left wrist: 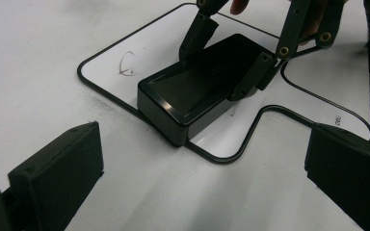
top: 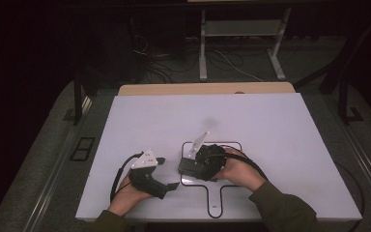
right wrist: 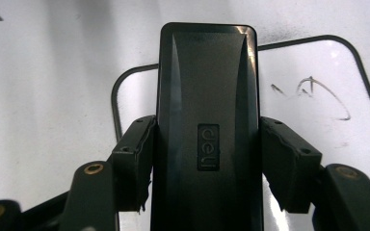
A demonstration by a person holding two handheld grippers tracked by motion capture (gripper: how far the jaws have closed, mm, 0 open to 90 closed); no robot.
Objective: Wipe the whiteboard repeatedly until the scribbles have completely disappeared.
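One black rectangular box (right wrist: 207, 130), embossed with "deli" on its top face, lies flat on the white table (top: 270, 125), inside the black outline (top: 212, 212) drawn near the table's near edge. The outline count is one: a rounded square with a narrow stem extending toward the near edge. One handwritten mark (right wrist: 313, 94) sits inside the outline, just beside the box. Two grippers are present. The right gripper (right wrist: 207, 159) is clamped across the box: in the right gripper view, each of its two pads (right wrist: 137, 159) presses against one long side of the box, with the box filling the gap between them. In the high view, the right hand (top: 236, 169) holds this gripper over the outline. The left gripper (top: 166, 174) rests on the table to the left of the outline, held by the left hand (top: 125, 195). Its two jaws stand wide apart with nothing between them; in the left gripper view the box and the right gripper's jaws appear beyond them, well clear of both.
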